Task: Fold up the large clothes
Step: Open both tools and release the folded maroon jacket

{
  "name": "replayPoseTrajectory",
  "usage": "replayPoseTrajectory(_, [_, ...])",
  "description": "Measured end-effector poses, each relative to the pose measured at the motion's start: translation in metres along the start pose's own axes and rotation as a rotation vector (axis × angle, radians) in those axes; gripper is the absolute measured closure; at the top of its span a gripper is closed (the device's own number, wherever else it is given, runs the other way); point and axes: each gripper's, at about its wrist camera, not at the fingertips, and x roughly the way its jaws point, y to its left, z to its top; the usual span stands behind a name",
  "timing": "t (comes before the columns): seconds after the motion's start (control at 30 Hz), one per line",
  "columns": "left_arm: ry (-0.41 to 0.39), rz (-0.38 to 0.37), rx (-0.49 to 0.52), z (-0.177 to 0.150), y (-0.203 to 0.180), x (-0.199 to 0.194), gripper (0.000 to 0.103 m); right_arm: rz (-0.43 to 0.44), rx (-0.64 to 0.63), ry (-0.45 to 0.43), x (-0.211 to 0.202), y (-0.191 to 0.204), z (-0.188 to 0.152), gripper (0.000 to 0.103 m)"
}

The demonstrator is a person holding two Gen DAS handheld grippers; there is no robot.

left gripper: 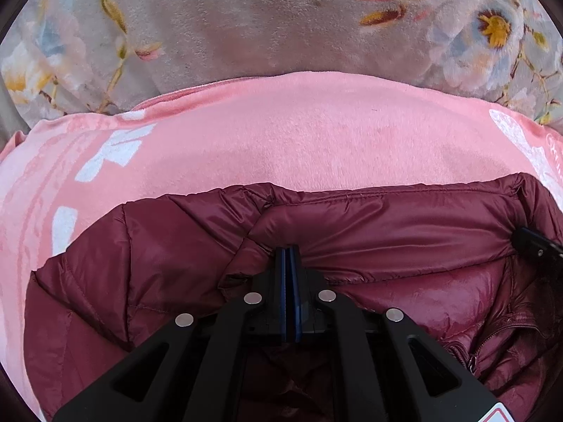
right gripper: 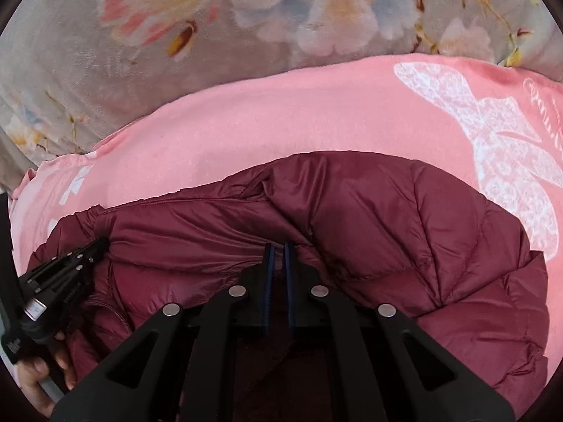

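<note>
While angled downward, both grippers (left gripper: 290, 251) (right gripper: 278, 249) pinch the jacket (left gripper: 387, 225)

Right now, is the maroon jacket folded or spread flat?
Partly folded: the maroon jacket has an upper layer doubled over its shiny lining, bunched on the pink blanket.

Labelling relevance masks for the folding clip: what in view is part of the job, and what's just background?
In the job:
- maroon puffer jacket
- left gripper, jaws shut on the jacket's folded edge
- right gripper, jaws closed on jacket fabric

Just lying about:
- pink blanket with white print, under the jacket
- floral plush cover beyond it
</note>
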Motion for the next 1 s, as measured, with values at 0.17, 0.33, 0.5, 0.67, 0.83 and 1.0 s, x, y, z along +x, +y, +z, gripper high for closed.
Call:
replayPoseTrajectory(0.17, [0.022, 0.040, 0.027, -0.010, 0.004, -0.022, 0.095, -0.014, 0.022, 0.043, -0.048, -0.010, -0.018, 0.095])
replayPoseTrajectory(0.33, [0.118, -0.054, -0.003, -0.054, 0.037, -0.087, 0.071, -0.010, -0.013, -0.033, -0.147, -0.030, -0.070, 0.061])
replayPoseTrajectory(0.5, [0.157, -0.147, -0.100, -0.119, 0.079, -0.158, 0.047, 0.002, 0.005, -0.049, -0.224, -0.053, -0.146, 0.046])
replayPoseTrajectory(0.67, [0.190, -0.152, -0.177, -0.200, 0.121, -0.223, 0.045, -0.031, 0.100, -0.033, -0.285, -0.088, -0.232, 0.035])
replayPoseTrajectory(0.83, [0.248, -0.123, -0.315, -0.276, 0.161, -0.263, 0.045, -0.034, 0.227, 0.004, -0.319, -0.117, -0.301, 0.033])
replayPoseTrajectory(1.0, [0.277, -0.219, -0.483, -0.322, 0.182, -0.276, 0.045, -0.004, 0.309, 0.014, -0.323, -0.126, -0.333, 0.033])
